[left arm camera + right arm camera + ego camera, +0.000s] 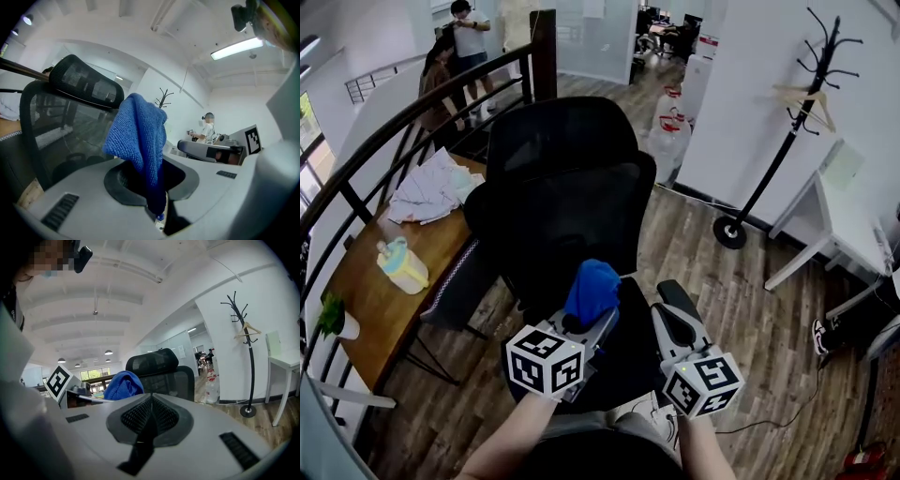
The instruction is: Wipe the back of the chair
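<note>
A black mesh office chair (567, 202) stands in front of me with its back towards me; its headrest (558, 136) tops the backrest. My left gripper (586, 319) is shut on a blue cloth (592, 289), which bunches up above the jaws, just short of the lower chair back. In the left gripper view the blue cloth (138, 136) hangs from the closed jaws with the chair back (61, 122) to the left. My right gripper (670, 309) is shut with nothing in it, to the right of the cloth. The right gripper view shows the chair (161, 373) ahead.
A wooden table (394, 272) at left carries a teal-lidded container (401, 264) and cloths (431, 187). A curved stair railing (384, 131) runs behind it. A coat stand (787, 122) and a white desk (839, 216) stand at right. People stand in the background (459, 47).
</note>
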{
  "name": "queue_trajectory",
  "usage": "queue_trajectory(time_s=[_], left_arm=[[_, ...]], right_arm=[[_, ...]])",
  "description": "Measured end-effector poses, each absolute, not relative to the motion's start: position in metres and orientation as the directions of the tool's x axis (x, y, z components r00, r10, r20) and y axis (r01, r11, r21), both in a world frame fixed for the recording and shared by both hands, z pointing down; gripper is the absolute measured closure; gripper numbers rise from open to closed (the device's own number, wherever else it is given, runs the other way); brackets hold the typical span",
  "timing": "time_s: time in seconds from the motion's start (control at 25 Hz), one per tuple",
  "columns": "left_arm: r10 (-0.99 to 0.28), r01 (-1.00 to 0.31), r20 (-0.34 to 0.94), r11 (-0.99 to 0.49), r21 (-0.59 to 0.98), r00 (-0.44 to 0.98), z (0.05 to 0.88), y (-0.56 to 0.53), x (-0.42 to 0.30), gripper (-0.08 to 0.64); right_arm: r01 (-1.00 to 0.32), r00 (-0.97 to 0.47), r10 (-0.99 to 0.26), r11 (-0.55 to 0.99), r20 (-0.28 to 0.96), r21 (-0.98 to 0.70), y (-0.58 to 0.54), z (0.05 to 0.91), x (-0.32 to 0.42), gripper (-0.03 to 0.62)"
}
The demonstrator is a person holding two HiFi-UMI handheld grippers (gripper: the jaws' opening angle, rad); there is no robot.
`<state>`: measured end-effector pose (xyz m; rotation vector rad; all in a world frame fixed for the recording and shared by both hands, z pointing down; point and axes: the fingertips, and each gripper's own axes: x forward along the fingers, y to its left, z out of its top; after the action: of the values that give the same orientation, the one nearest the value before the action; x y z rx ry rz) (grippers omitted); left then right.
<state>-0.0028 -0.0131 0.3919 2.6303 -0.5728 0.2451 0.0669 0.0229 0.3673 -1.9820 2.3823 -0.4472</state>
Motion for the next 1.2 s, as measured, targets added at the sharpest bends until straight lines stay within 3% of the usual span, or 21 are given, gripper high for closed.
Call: queue_trajectory(time_s=[1.2], left_arm=[[-0.57,-0.625,0.26,-0.737,0.257,0.78,0.357,-0.125,-0.02,0.485]], right_arm=[[-0.88,-0.465,-0.881,0.45,0.083,-0.15,-0.118,0.319,0.054,0.563]])
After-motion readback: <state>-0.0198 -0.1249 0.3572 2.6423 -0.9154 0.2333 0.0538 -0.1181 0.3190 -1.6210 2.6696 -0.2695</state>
